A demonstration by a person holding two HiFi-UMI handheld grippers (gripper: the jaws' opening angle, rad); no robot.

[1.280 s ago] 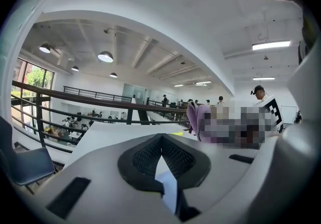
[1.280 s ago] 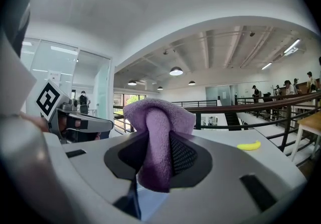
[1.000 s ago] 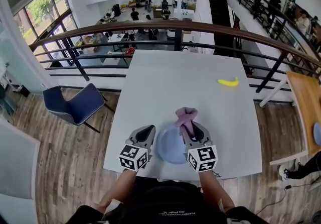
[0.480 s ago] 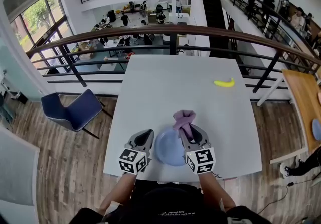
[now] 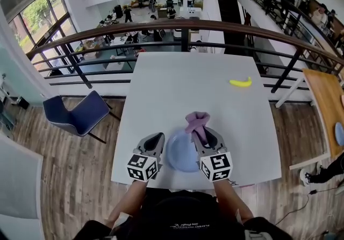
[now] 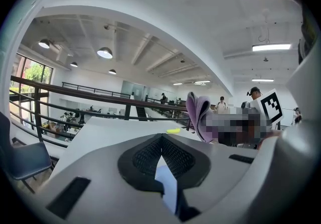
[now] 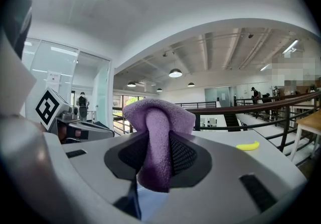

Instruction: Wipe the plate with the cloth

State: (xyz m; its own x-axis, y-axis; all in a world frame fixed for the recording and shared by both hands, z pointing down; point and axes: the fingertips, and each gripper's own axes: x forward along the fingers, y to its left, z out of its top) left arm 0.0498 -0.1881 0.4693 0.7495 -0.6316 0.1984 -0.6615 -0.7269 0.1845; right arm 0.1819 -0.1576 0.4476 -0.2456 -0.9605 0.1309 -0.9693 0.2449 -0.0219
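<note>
Two grippers at a blue plate, one holding a cloth.
Our right gripper (image 5: 201, 135) is clamped on a folded purple terry cloth (image 7: 159, 142). Our left gripper (image 5: 156, 141) seems pinched on the rim of a round pale blue plate (image 5: 180, 157). The plate lies at the near edge of a square white table (image 5: 177, 83), with a yellow banana (image 5: 240, 82) well apart.

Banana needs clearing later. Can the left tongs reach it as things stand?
Probably not: the left tongs grip the blue plate by its rim, and the banana lies far across the table, right side. Nothing blocks the way.
</note>
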